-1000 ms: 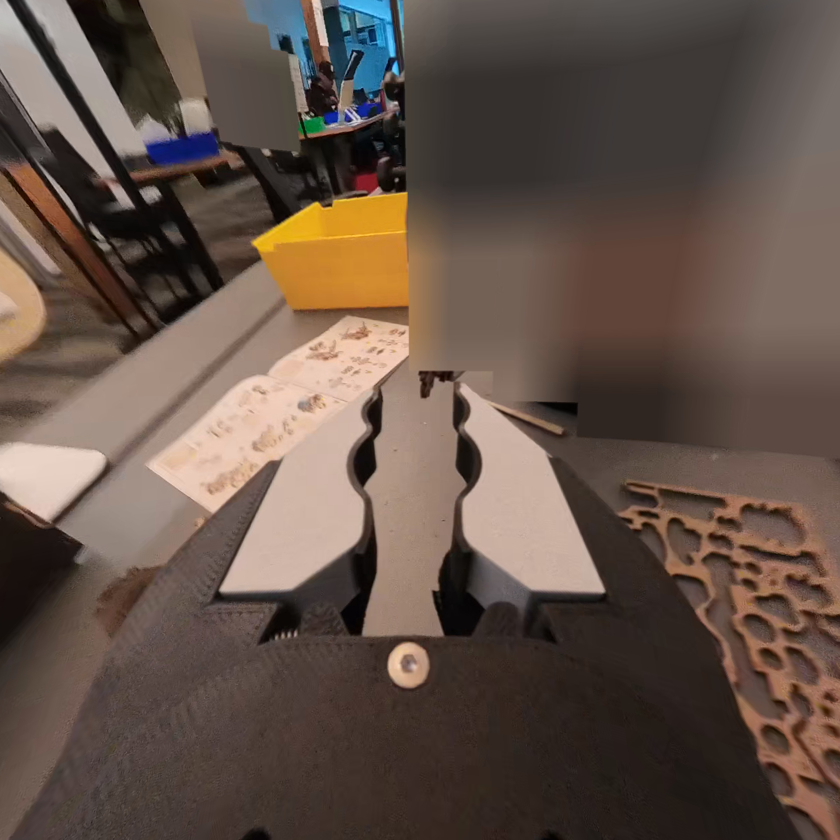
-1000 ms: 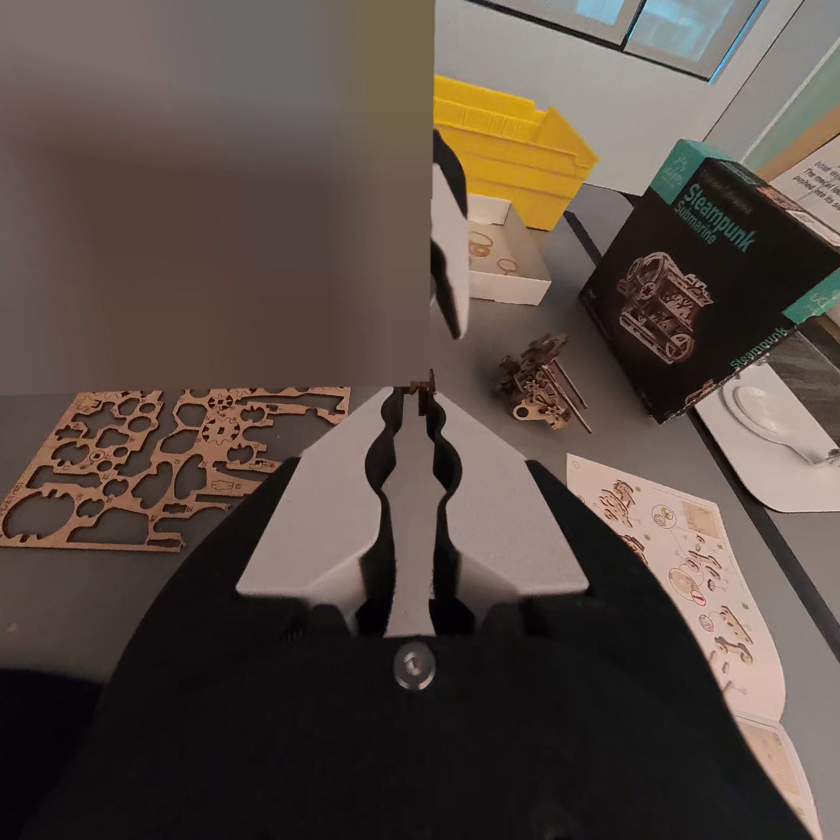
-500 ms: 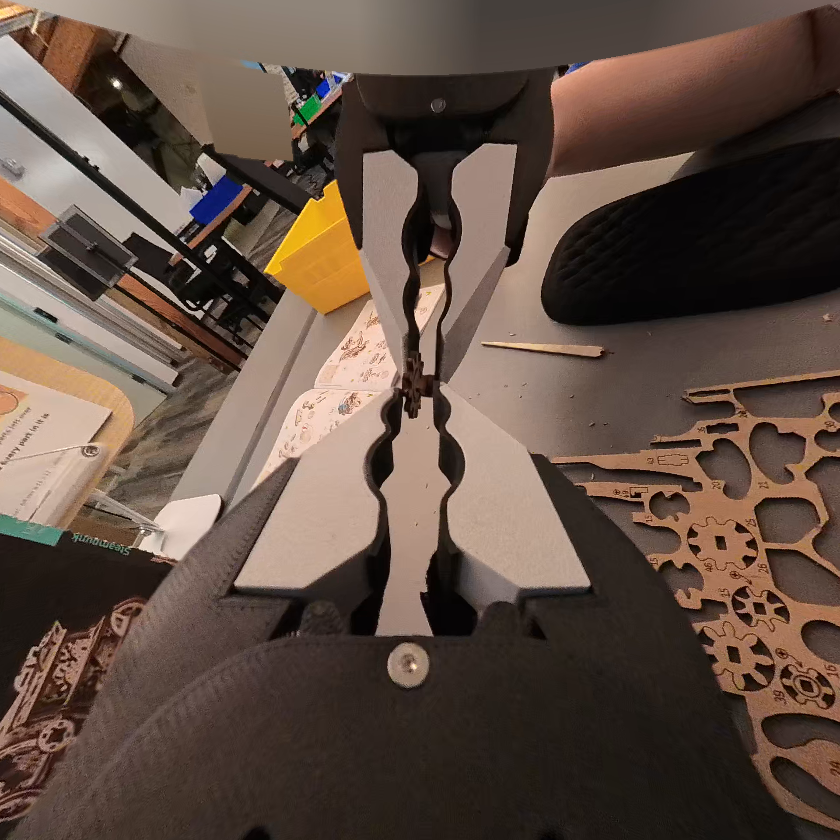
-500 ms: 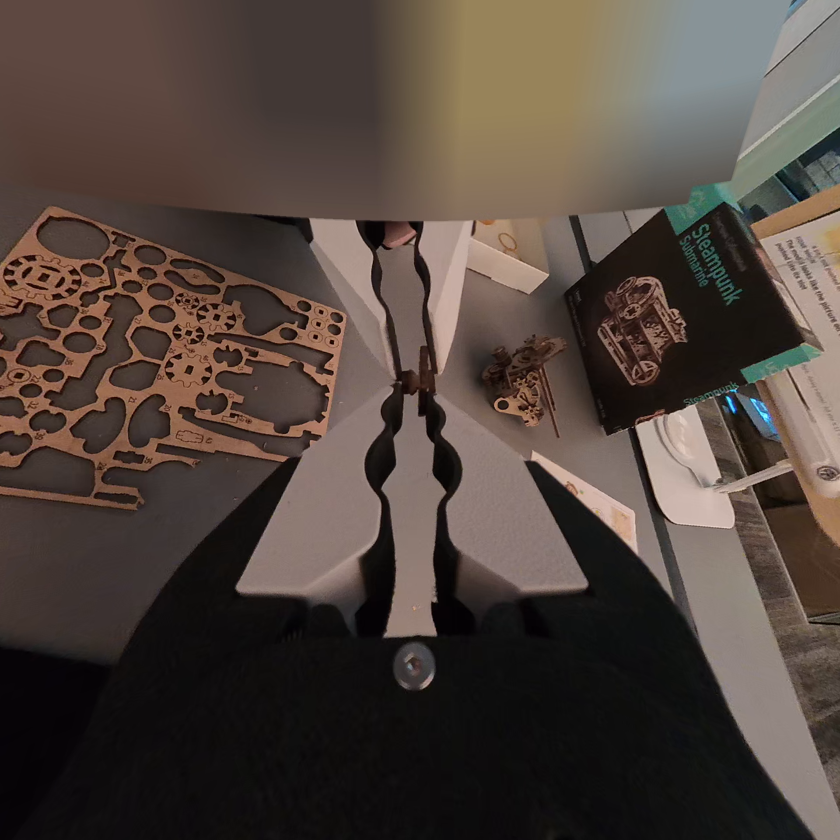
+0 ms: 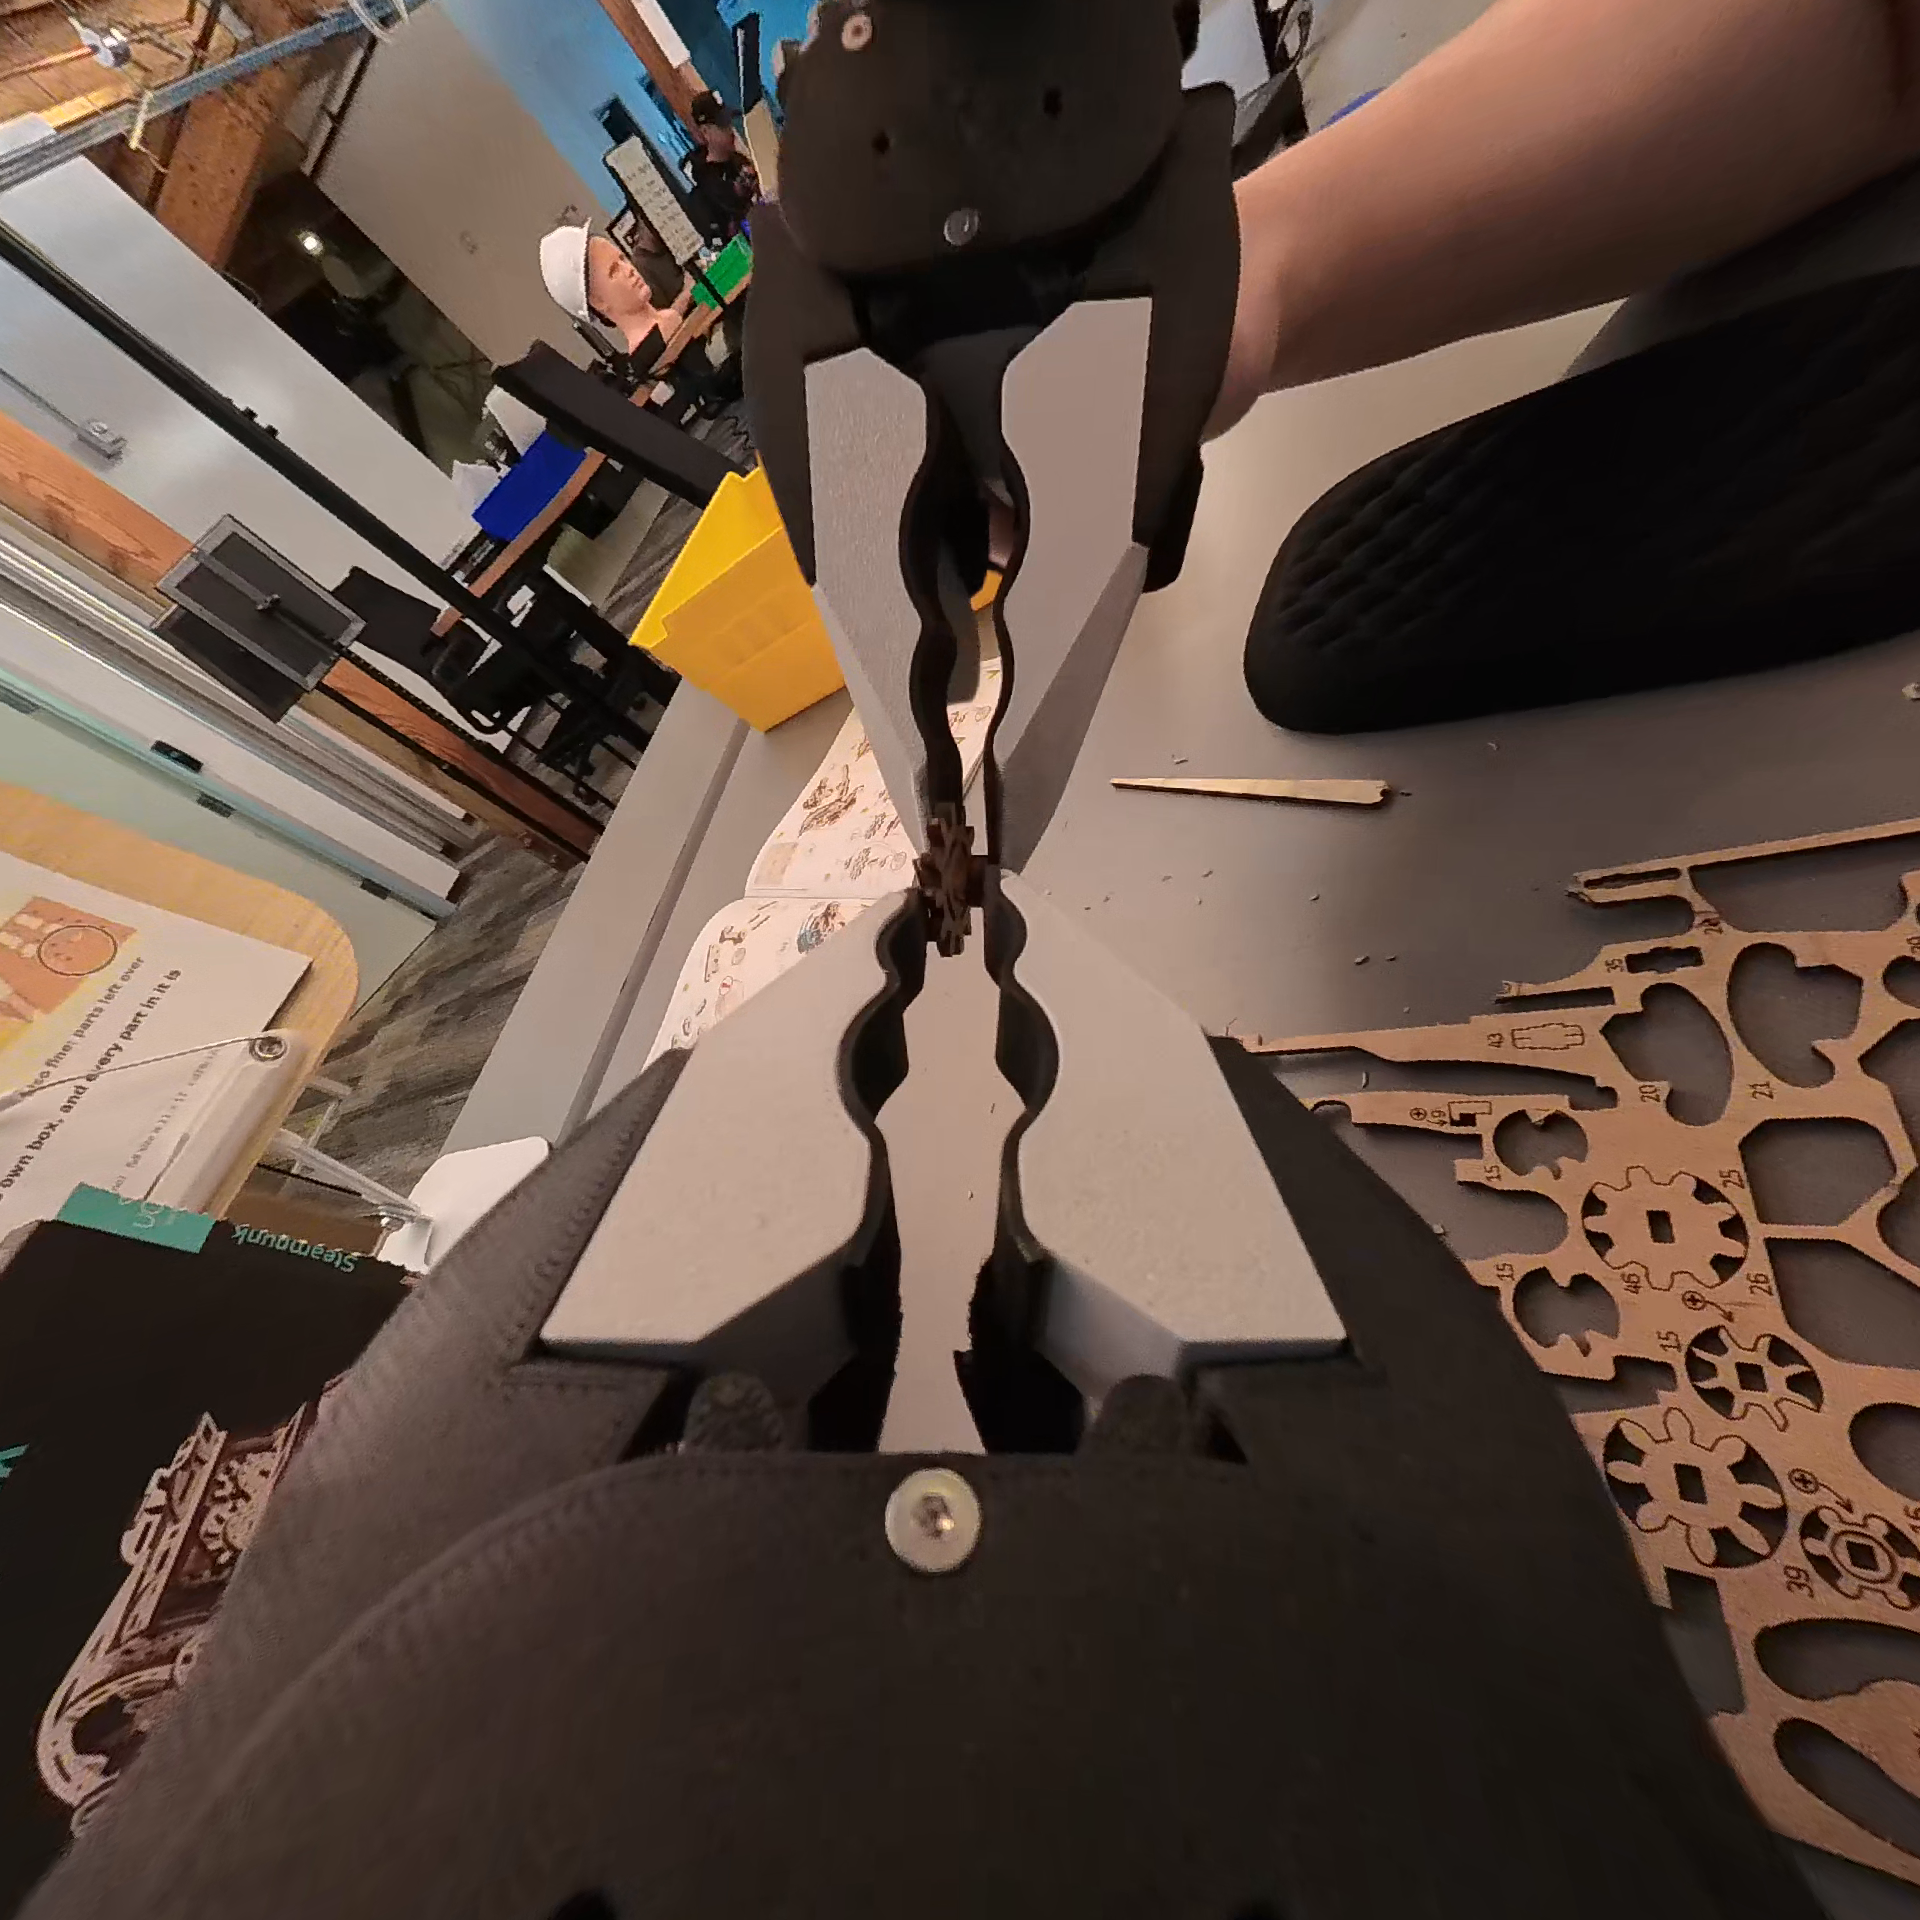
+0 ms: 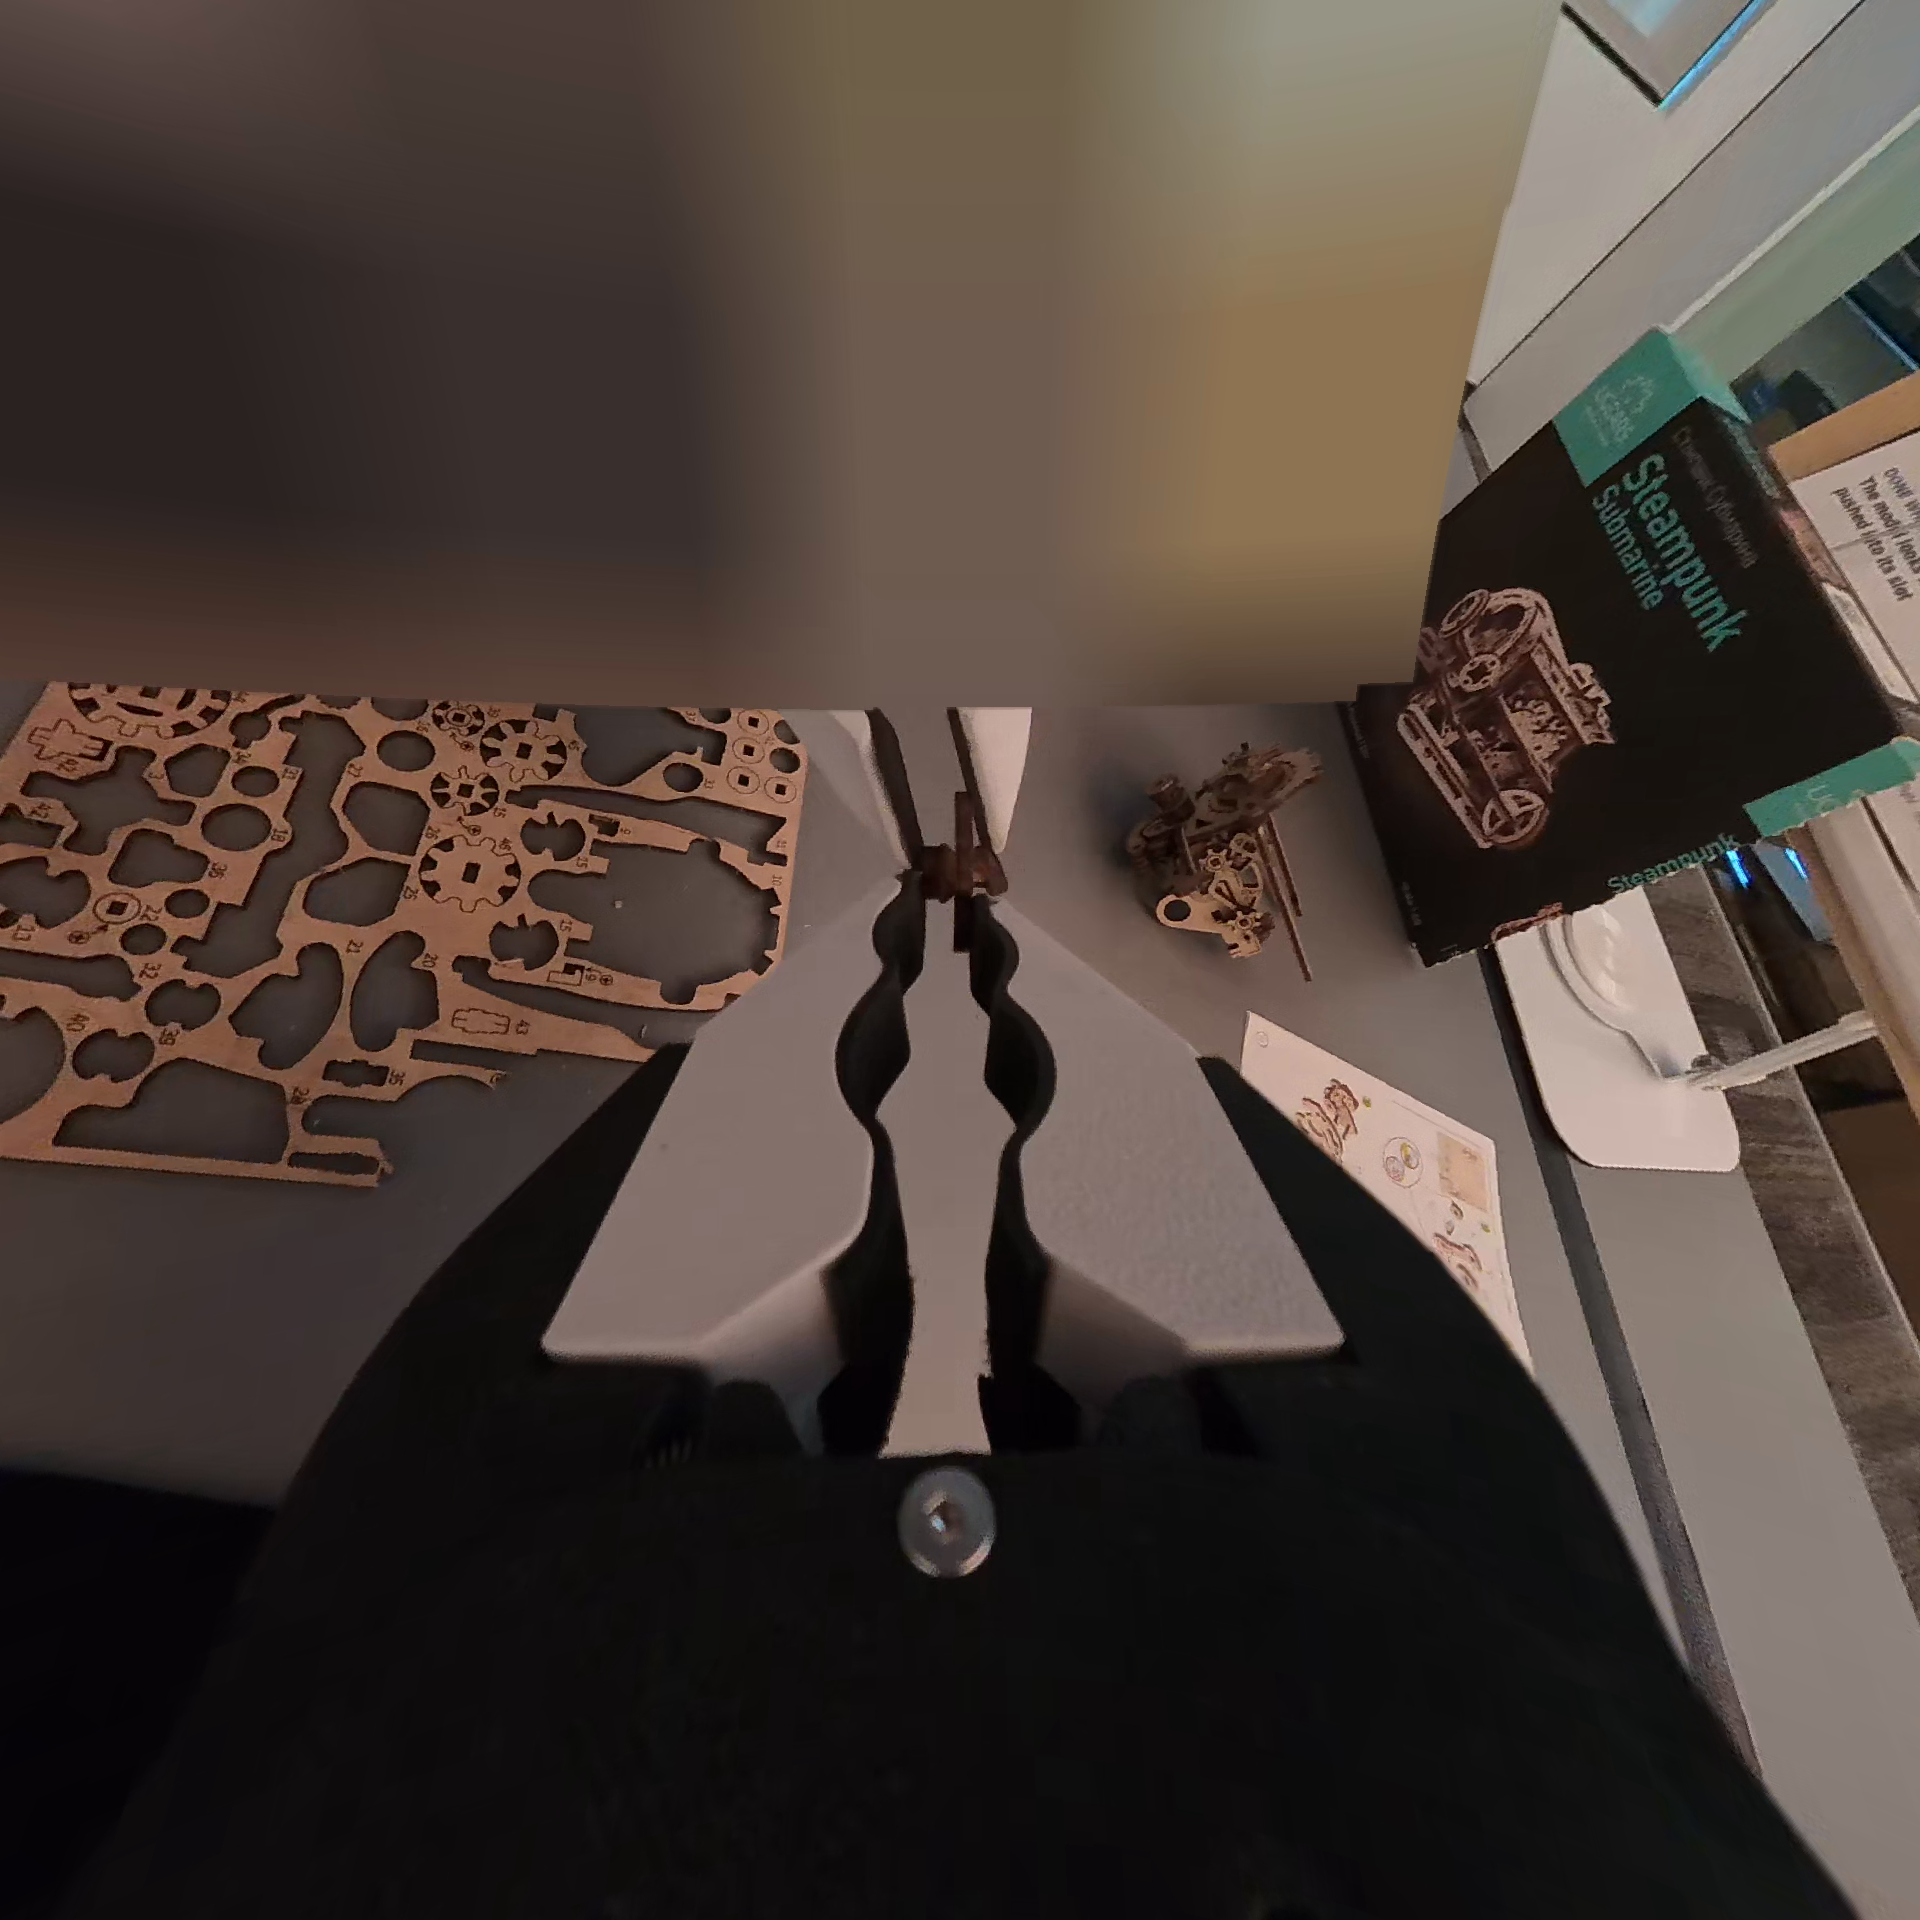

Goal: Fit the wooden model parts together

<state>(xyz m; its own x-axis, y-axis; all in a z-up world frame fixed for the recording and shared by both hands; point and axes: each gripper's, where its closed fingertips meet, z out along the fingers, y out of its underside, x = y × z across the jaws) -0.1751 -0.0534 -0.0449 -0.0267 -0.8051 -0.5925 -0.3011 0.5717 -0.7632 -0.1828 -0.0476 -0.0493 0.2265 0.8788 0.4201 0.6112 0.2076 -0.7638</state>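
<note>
Pinching a small wooden gear (image 5: pixel 951 891) tip to tip, left tongs (image 5: pixel 954 914) and right tongs (image 5: pixel 956 821), both clamped on it, above the cut-out wooden sheet (image 5: pixel 1683 1247) on the tabletop (image 5: pixel 1299 914).

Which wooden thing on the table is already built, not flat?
The little built wooden model, standing between the black box and the grippers. The wooden sheet lies flat and full of holes.

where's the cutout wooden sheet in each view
Left wrist view: the sheet lies flat on the grey table, at the right edge.
Right wrist view: the sheet lies at the left, beside the right gripper.
Shared landmark: the black box.
</note>
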